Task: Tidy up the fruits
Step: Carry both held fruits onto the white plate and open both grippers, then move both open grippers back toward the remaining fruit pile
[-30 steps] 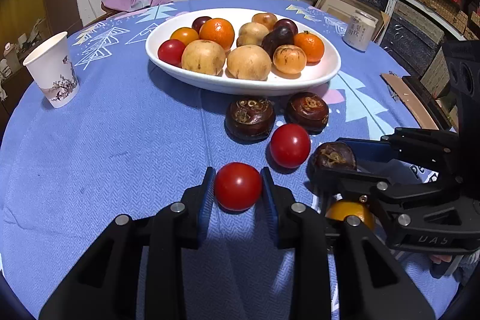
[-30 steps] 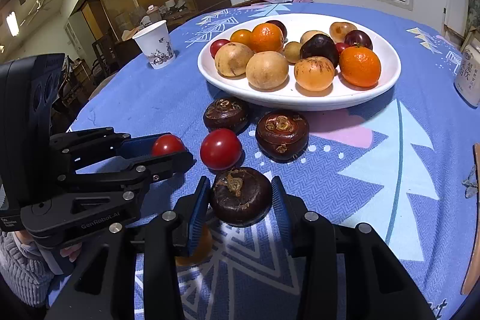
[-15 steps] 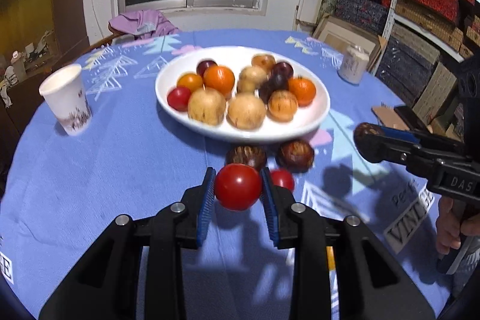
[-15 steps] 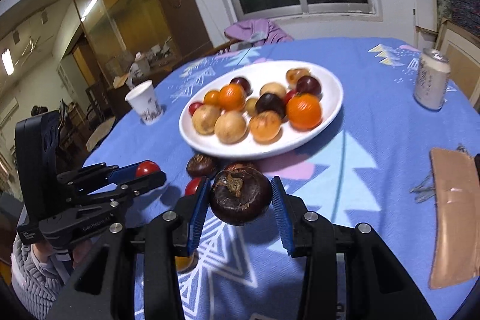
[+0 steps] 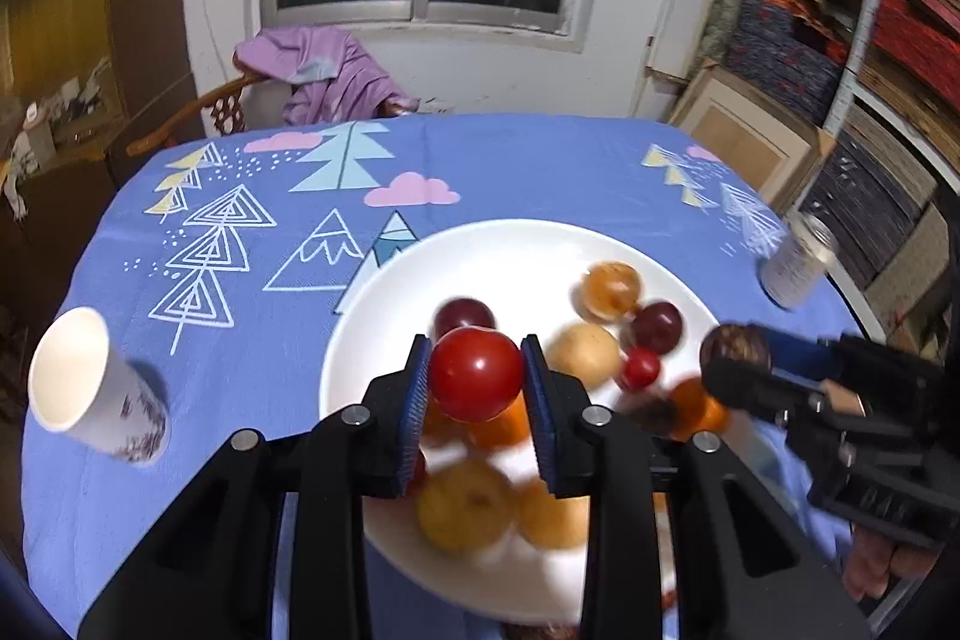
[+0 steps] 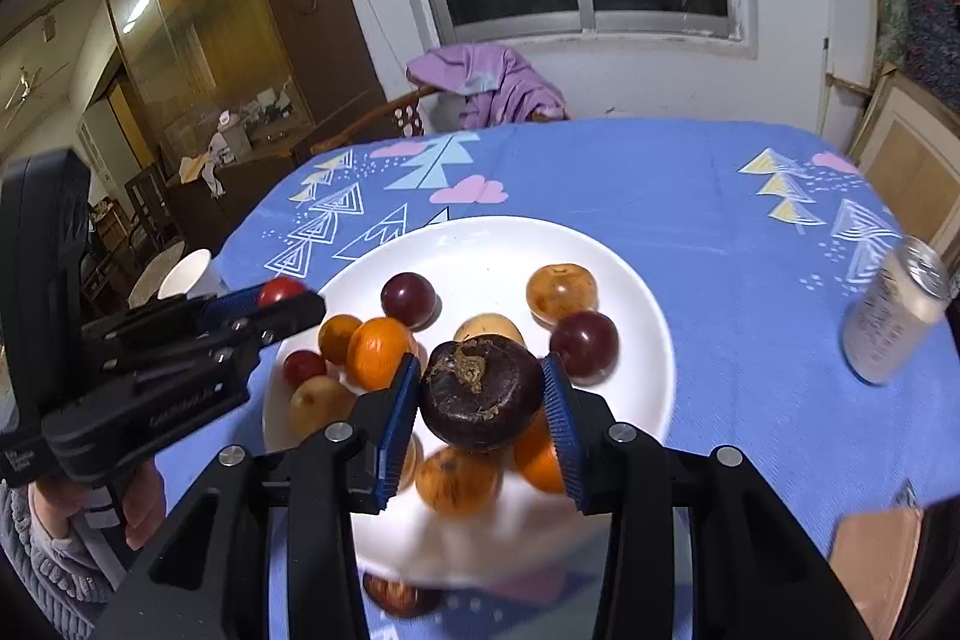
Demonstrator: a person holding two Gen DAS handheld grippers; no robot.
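My left gripper [image 5: 475, 383] is shut on a red tomato [image 5: 476, 381] and hangs over the near left part of the white plate [image 5: 522, 250]. My right gripper [image 6: 480, 400] is shut on a dark brown mangosteen [image 6: 480, 391], held above the plate [image 6: 636, 280]. Each gripper also shows in the other's view: the right gripper [image 5: 735, 361] with its dark fruit, the left gripper [image 6: 282, 301] with its tomato. The plate holds oranges [image 6: 379, 351], plums [image 6: 408, 300], tan round fruits [image 6: 561, 292] and a small tomato [image 6: 304, 366].
A paper cup [image 5: 90, 388] stands on the blue tablecloth [image 5: 480, 166] left of the plate. A drink can [image 6: 894, 316] stands to the right. One dark fruit [image 6: 399, 595] lies on the cloth before the plate. A chair with purple cloth [image 5: 324, 70] is behind the table.
Both grippers lifted their fruits off the cloth and carried them forward and up, from in front of the plate to above it. The jaws stayed shut on the fruits.
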